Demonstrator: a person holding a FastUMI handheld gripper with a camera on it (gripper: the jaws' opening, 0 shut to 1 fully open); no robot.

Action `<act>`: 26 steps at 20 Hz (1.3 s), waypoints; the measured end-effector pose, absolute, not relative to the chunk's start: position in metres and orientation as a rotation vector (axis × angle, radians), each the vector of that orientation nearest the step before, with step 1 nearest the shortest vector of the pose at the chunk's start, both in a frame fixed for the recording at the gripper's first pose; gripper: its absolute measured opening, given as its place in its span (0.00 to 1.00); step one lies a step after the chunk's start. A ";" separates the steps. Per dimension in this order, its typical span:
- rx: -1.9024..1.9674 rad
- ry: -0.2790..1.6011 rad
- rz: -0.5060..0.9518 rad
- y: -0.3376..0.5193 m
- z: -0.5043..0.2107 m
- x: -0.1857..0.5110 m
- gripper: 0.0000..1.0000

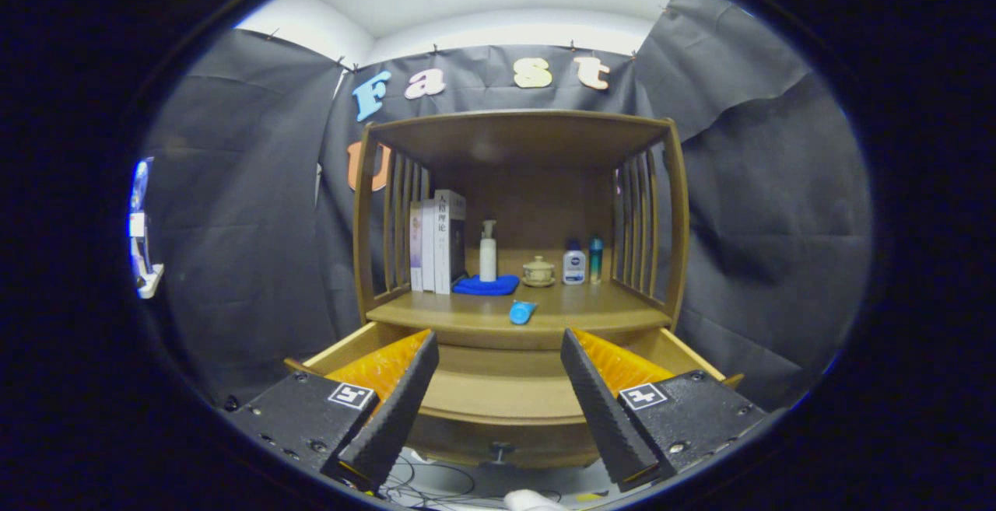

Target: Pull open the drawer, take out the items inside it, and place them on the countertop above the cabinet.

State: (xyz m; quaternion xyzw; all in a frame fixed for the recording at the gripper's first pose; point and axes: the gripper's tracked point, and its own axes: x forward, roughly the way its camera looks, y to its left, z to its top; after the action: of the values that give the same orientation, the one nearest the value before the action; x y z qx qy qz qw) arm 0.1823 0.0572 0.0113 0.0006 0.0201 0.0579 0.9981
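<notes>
A wooden cabinet stands ahead with its drawer (506,394) pulled open under the countertop (591,310). A small blue item (521,312) lies on the countertop near its front edge. My gripper (498,348) hovers over the open drawer, open, with nothing between the fingers (397,410). The part of the drawer's floor that shows between the fingers is bare wood; the fingers hide its sides. The drawer's knob (500,449) shows on its front panel, below the fingers.
On the countertop behind the blue item stand books (437,243), a white pump bottle (488,252) on a blue cloth (486,285), a small lidded pot (538,271) and two small bottles (583,262). A shelf roof and slatted sides enclose that space. Cables lie on the floor.
</notes>
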 end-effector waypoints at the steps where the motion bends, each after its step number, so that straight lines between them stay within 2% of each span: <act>1: 0.000 0.056 0.107 0.055 -0.001 0.180 0.99; 13: 0.010 0.235 0.045 0.048 -0.101 0.179 1.00; 26: -0.045 0.207 -0.011 0.053 -0.106 0.197 1.00</act>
State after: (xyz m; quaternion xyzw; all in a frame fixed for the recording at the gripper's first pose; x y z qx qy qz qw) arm 0.1968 0.0527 -0.1058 -0.0223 0.1031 -0.0055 0.9944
